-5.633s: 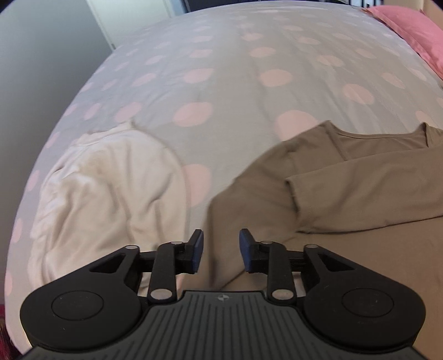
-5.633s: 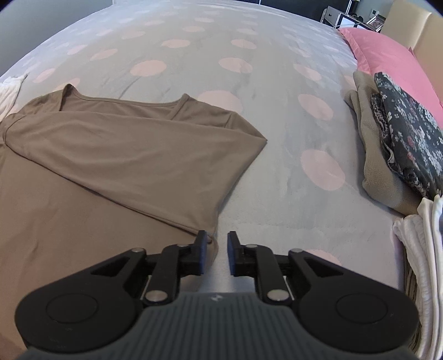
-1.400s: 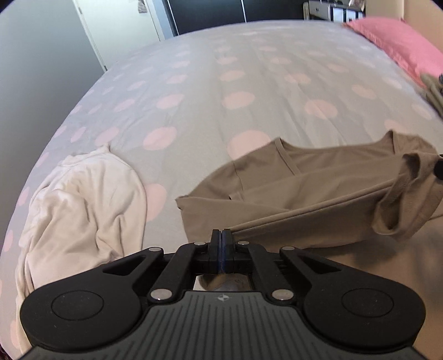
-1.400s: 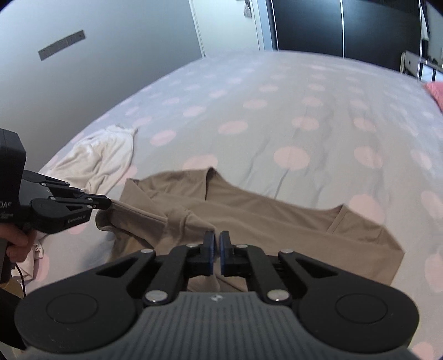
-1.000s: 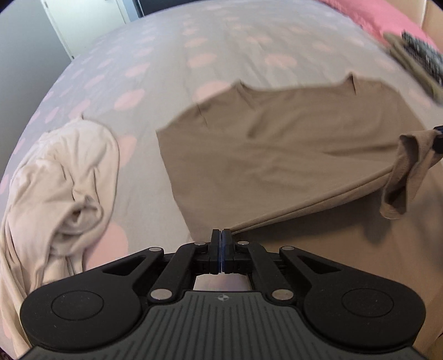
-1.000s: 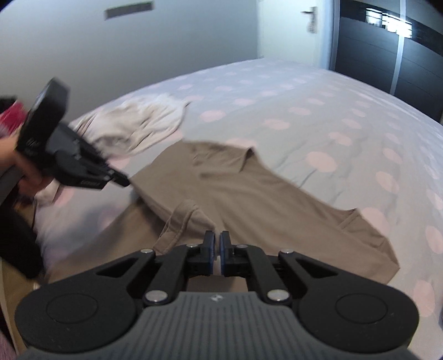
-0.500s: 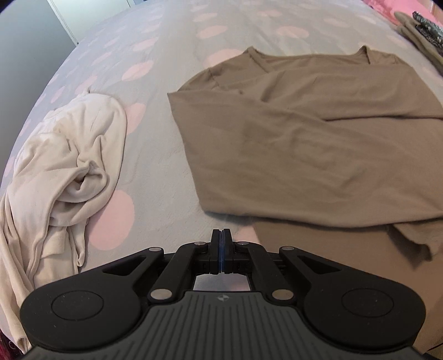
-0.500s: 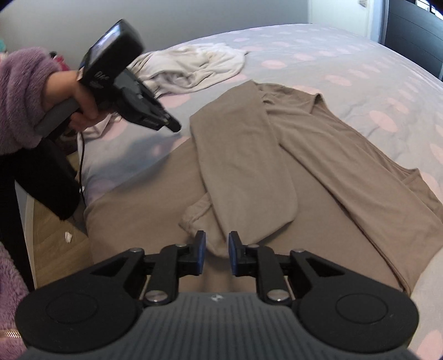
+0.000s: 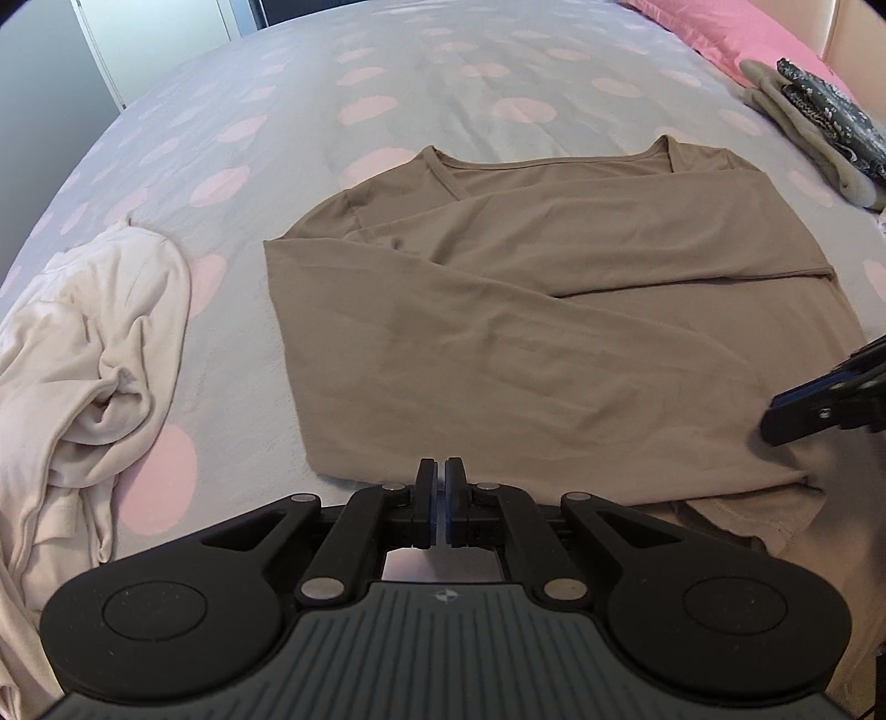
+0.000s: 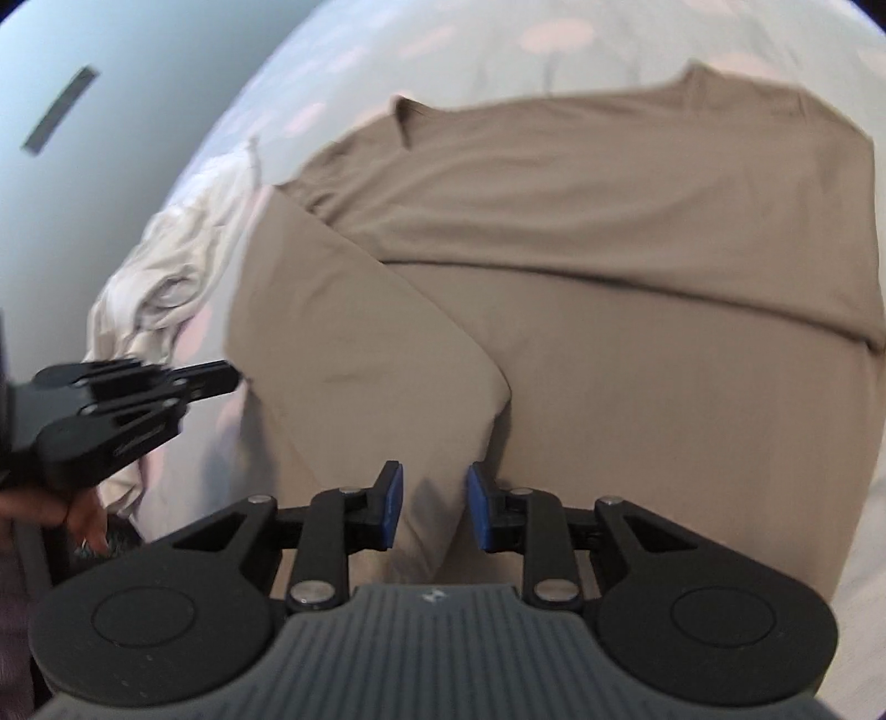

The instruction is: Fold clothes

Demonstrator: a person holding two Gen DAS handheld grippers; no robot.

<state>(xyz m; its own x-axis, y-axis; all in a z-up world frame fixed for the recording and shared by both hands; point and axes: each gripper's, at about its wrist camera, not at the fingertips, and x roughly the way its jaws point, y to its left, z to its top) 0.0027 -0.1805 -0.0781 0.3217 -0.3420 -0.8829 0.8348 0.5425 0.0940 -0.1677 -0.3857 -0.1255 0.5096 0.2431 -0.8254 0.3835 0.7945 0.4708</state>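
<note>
Brown shirt (image 9: 531,310) lay flat on the spotted bed (image 9: 310,83), sleeves folded across | left gripper (image 9: 441,498) fingers pressed together, just at shirt's near edge | right gripper (image 10: 433,512) fingers spread over folded sleeve | white cloth (image 9: 88,332) left.

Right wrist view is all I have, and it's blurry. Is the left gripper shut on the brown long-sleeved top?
Observer: No. In the left wrist view the left gripper has its fingers together just short of the brown long-sleeved top, with no cloth between them.
Operator: Anything else on the bed past the top?
Observer: Yes, a folded stack of beige and dark floral clothes lies at the far right, near the pink pillow.
Operator: And the white heap?
Observer: The crumpled cream garment lies apart from the top, with spotted grey bedcover between them.
</note>
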